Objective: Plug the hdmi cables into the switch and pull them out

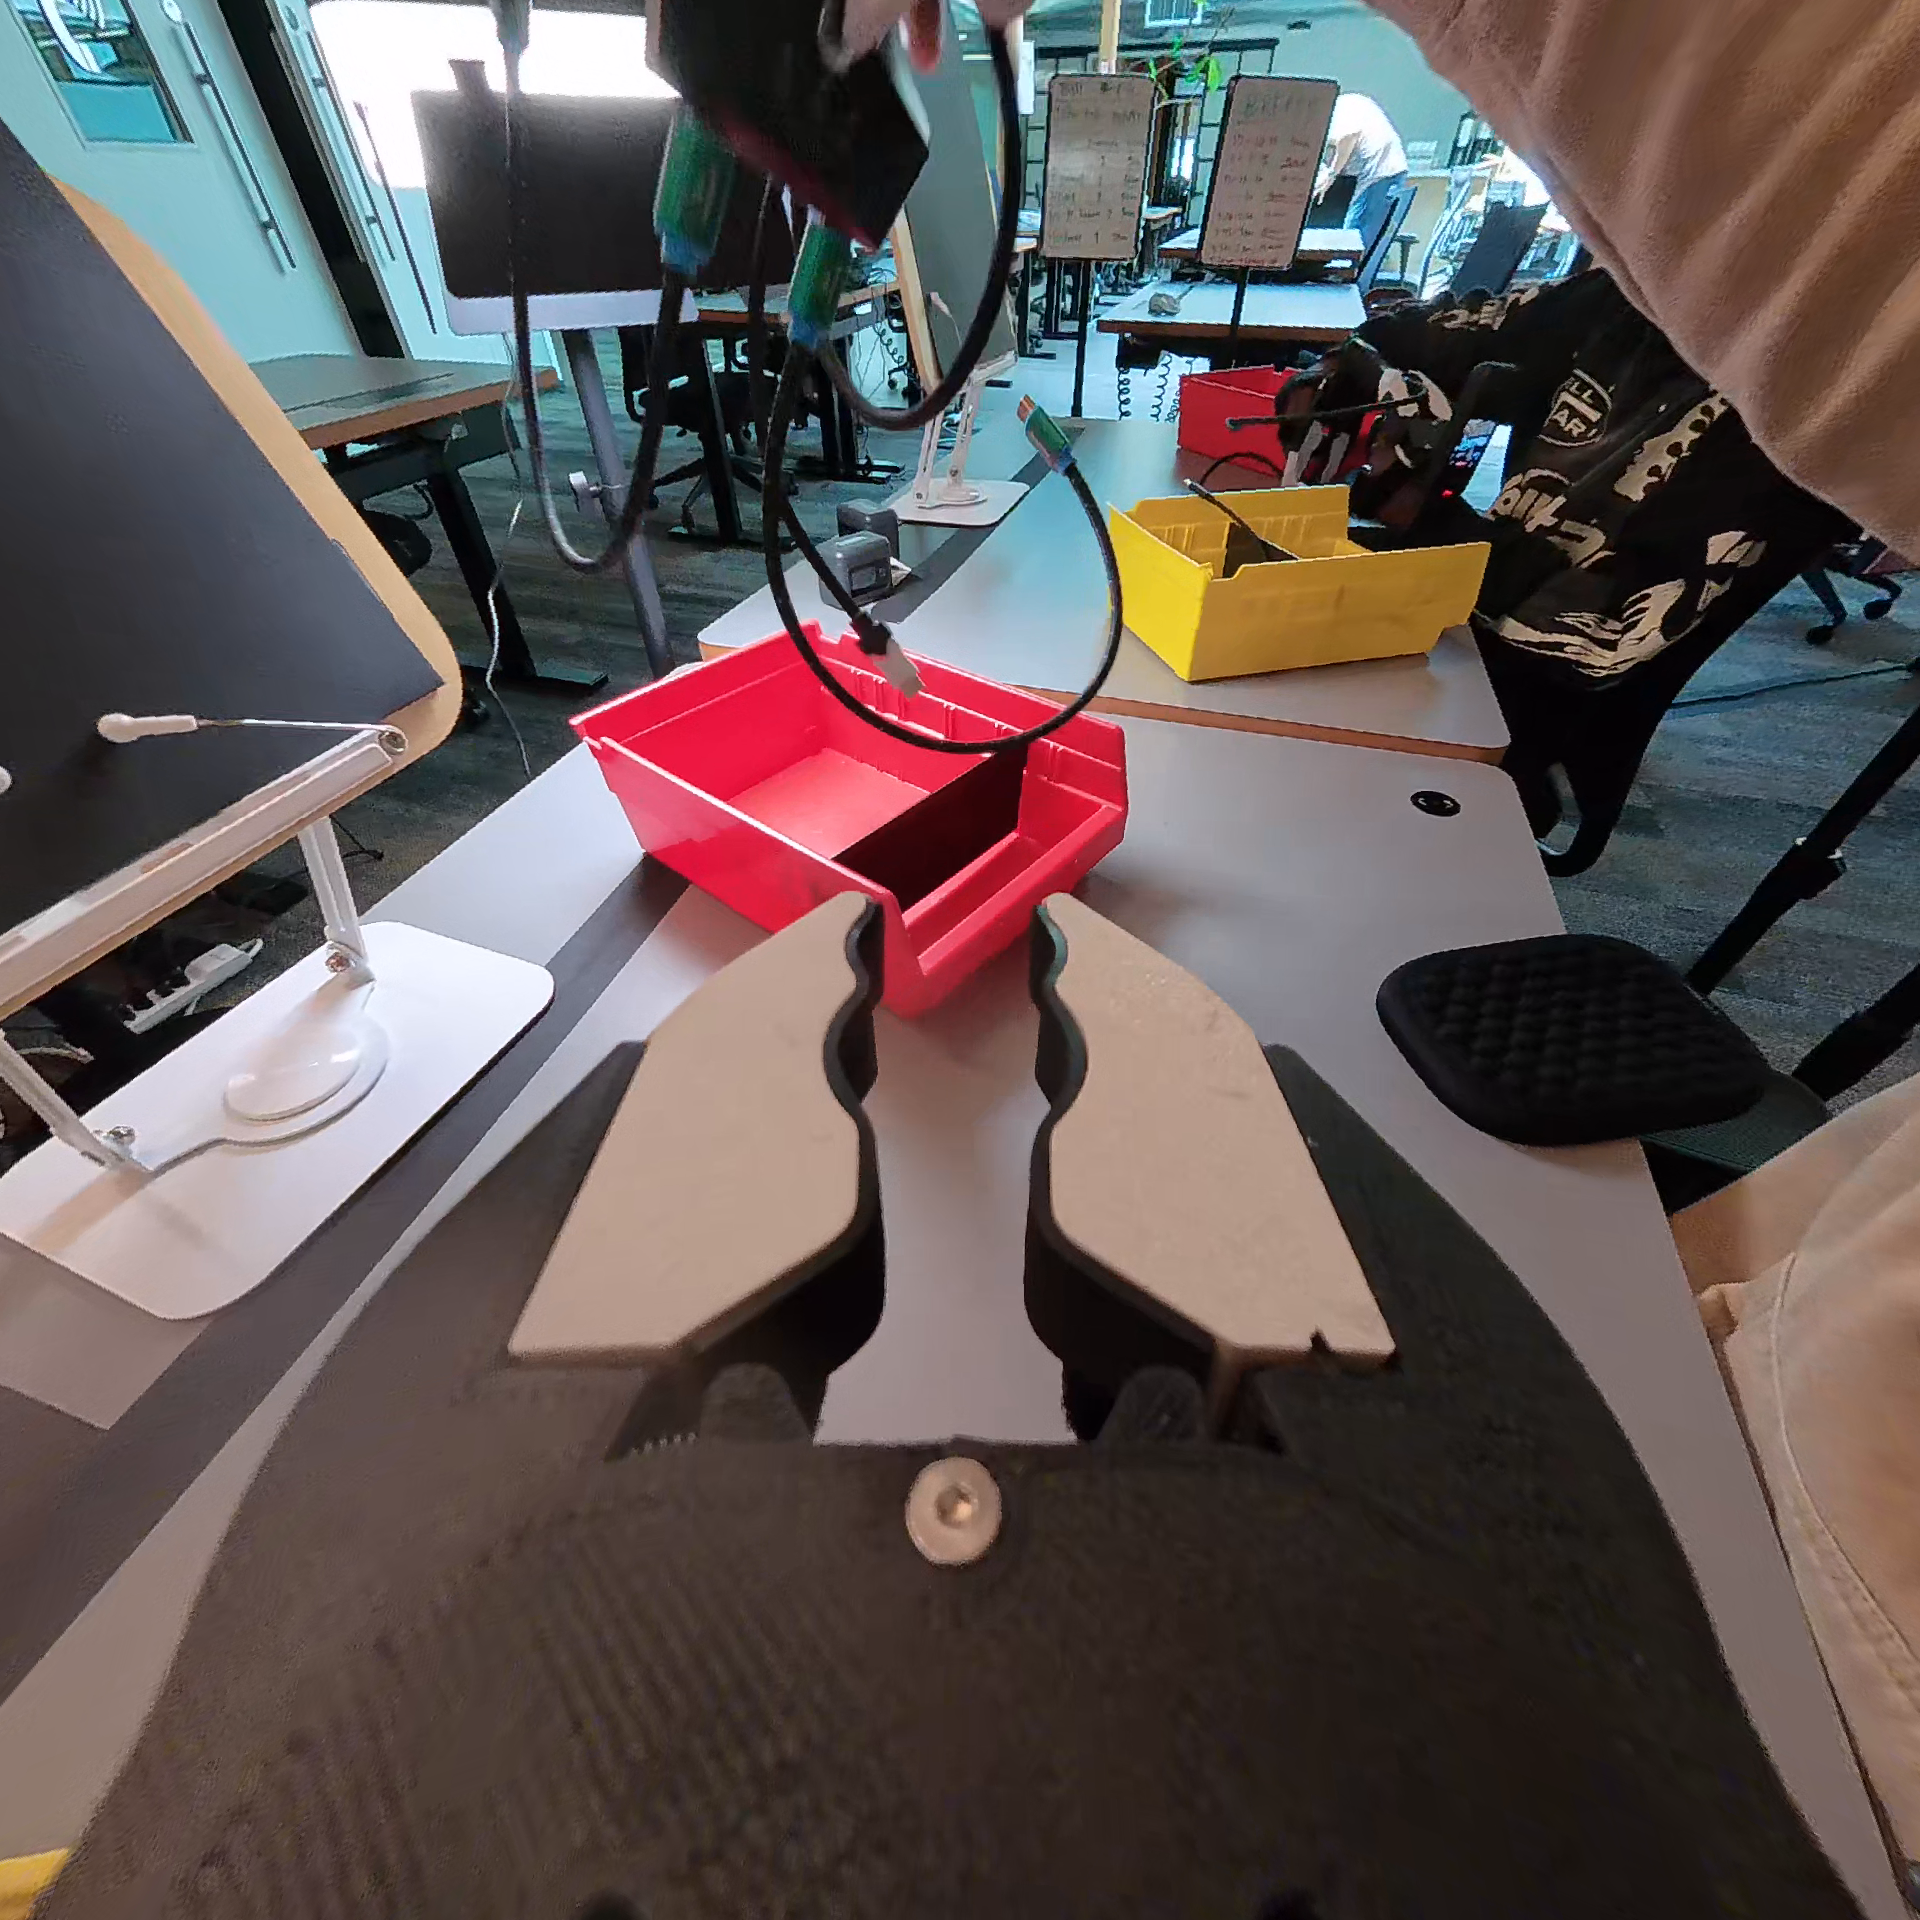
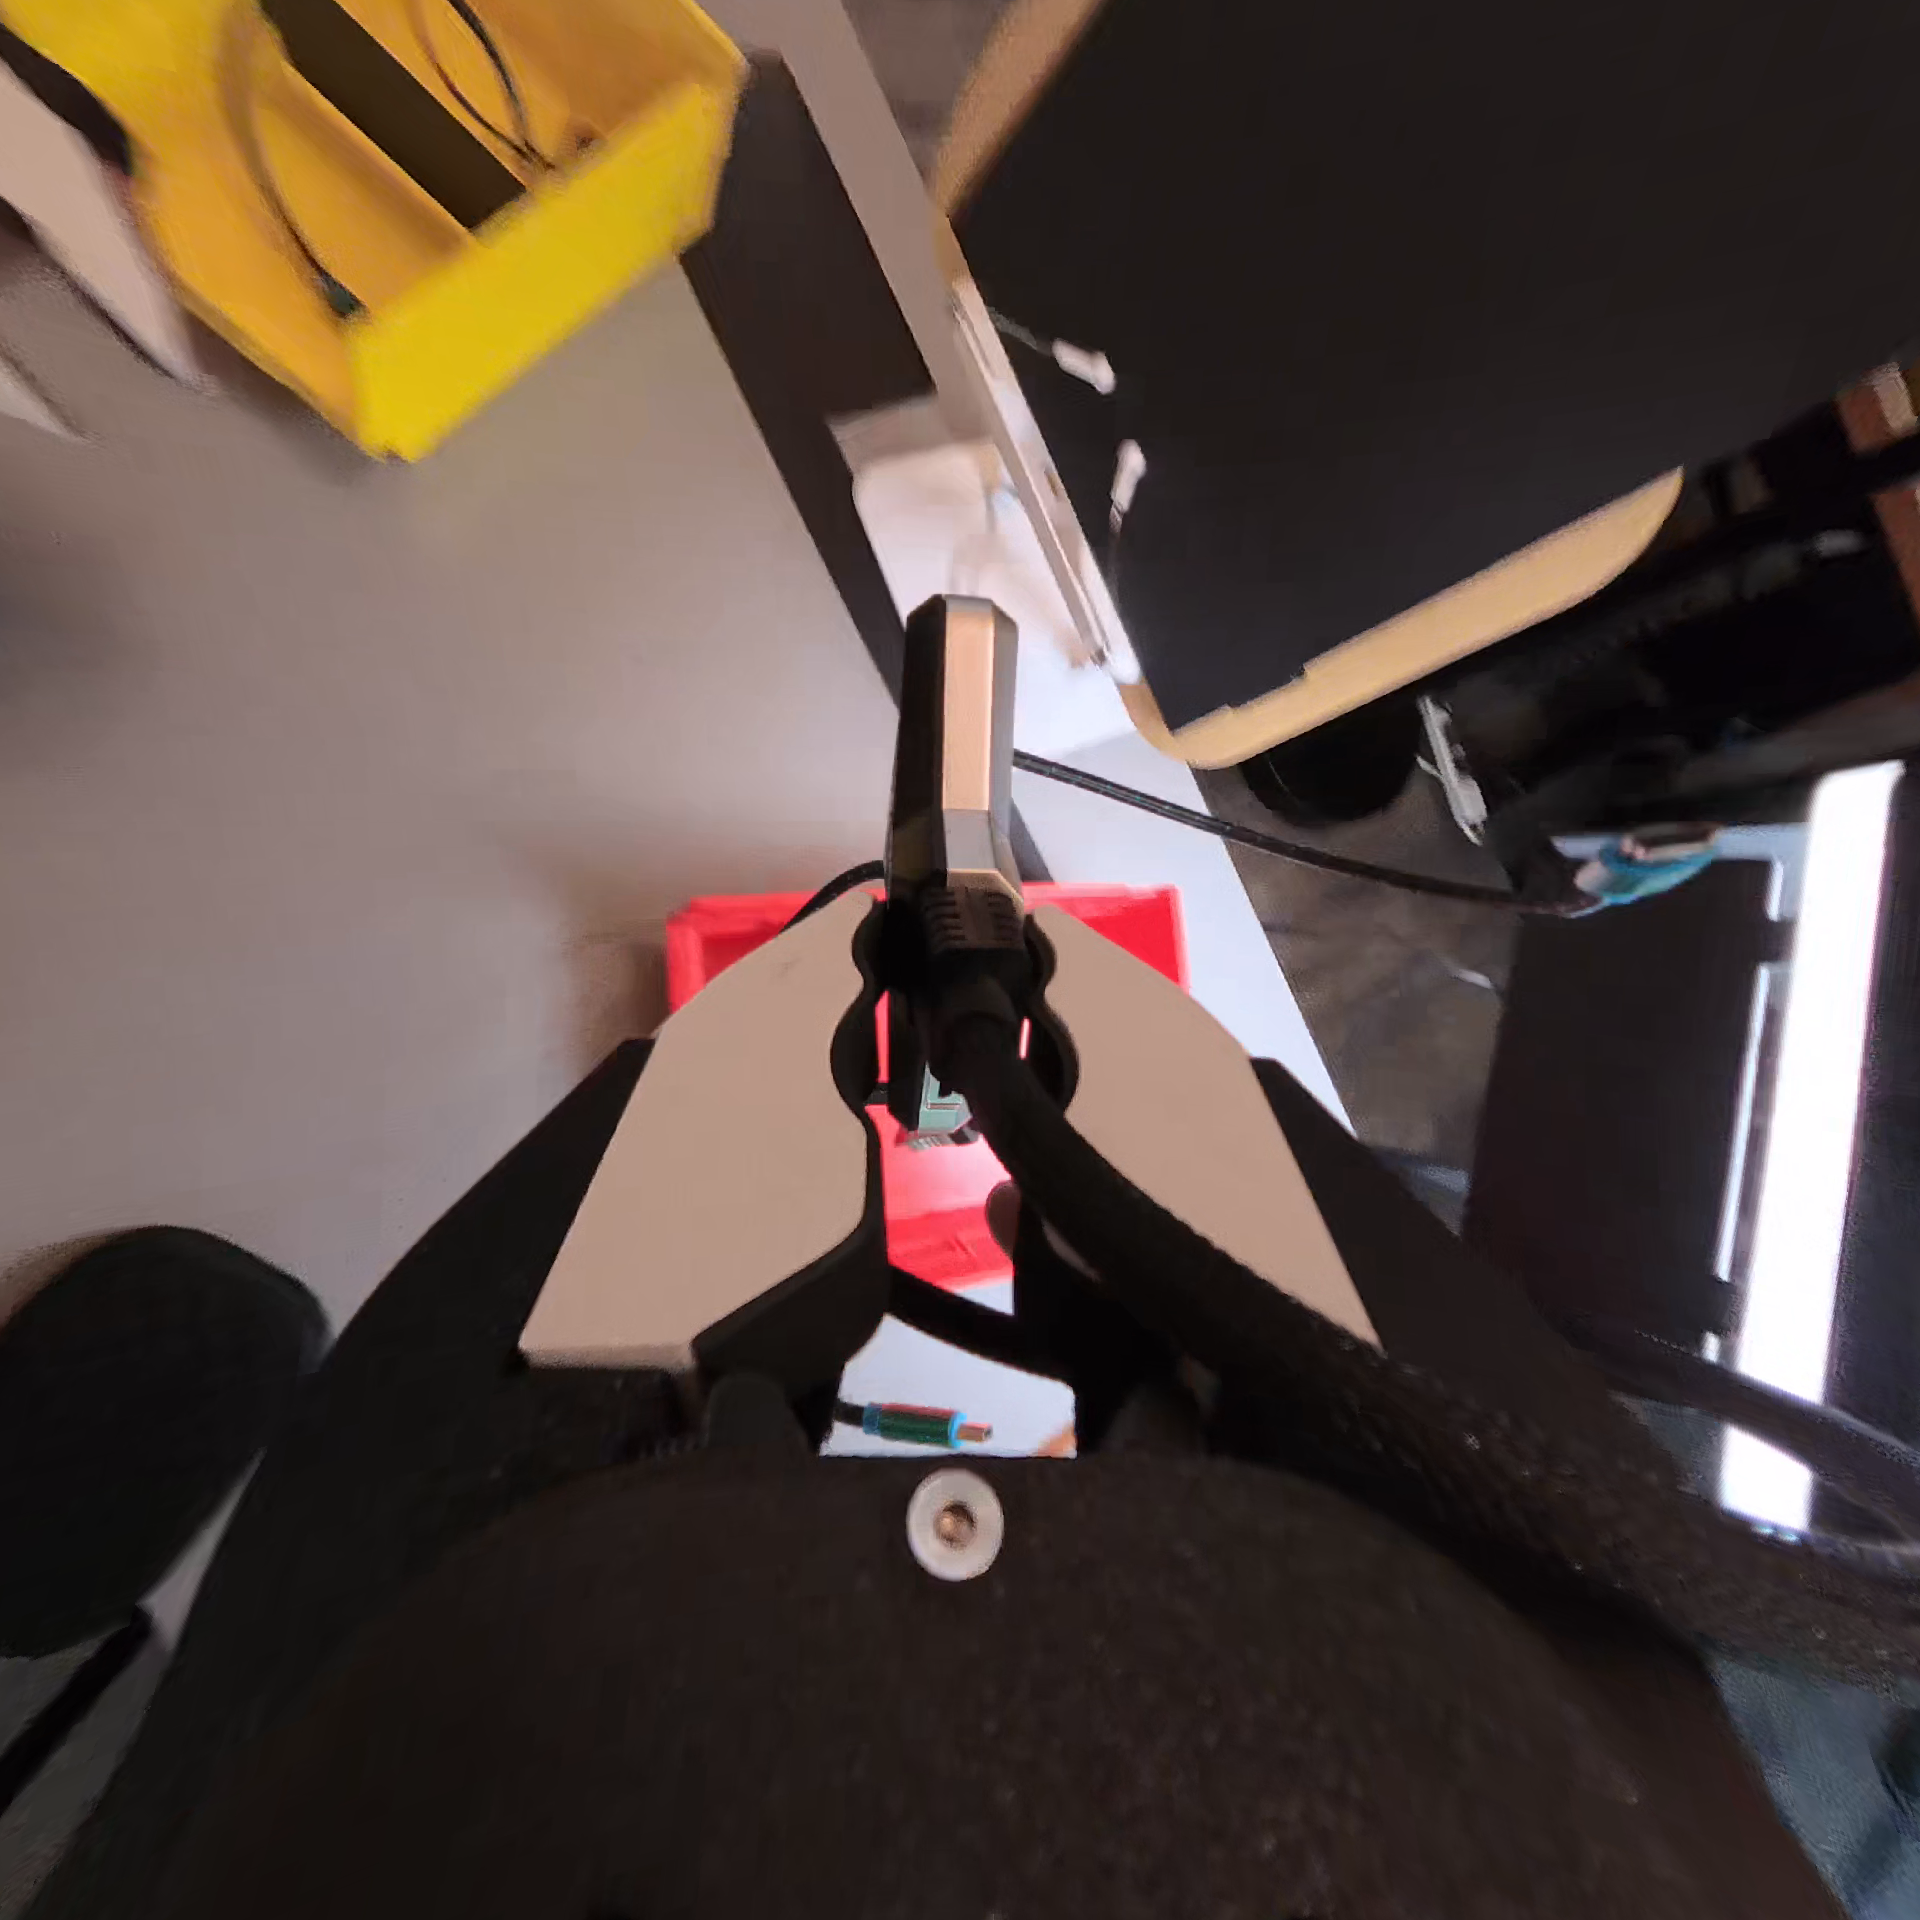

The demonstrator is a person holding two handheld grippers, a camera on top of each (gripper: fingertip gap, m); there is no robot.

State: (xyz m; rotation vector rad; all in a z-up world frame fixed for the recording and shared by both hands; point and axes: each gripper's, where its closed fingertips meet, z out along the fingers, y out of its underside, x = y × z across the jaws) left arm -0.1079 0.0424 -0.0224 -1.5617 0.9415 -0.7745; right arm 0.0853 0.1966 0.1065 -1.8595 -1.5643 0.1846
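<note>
The switch [image 1: 800,114], a dark box, hangs high above the table in the left wrist view. Two green-and-blue HDMI plugs [image 1: 694,182] sit in its underside. Their black cables [image 1: 1101,623] loop down over the red bin [image 1: 748,862], and the free ends [image 1: 1044,426] dangle. My left gripper [image 1: 956,935] is open and empty, low over the grey table, just in front of the red bin. In the right wrist view my right gripper [image 2: 951,935] is shut on the cable end of the grey-and-black switch [image 2: 961,727], looking down over the red bin [image 2: 1101,925]. A thick braided cable [image 2: 1195,1247] runs back over the right finger.
A yellow bin [image 1: 1299,613] with a black divider stands at the back right; it also shows in the right wrist view [image 2: 520,332]. A dark board on a white stand [image 1: 260,1091] is at the left. A black armrest pad [image 1: 1569,1039] is at the right. A person's sleeve [image 1: 1714,208] fills the top right. My hands' fingertips stand some 30 cm from each other.
</note>
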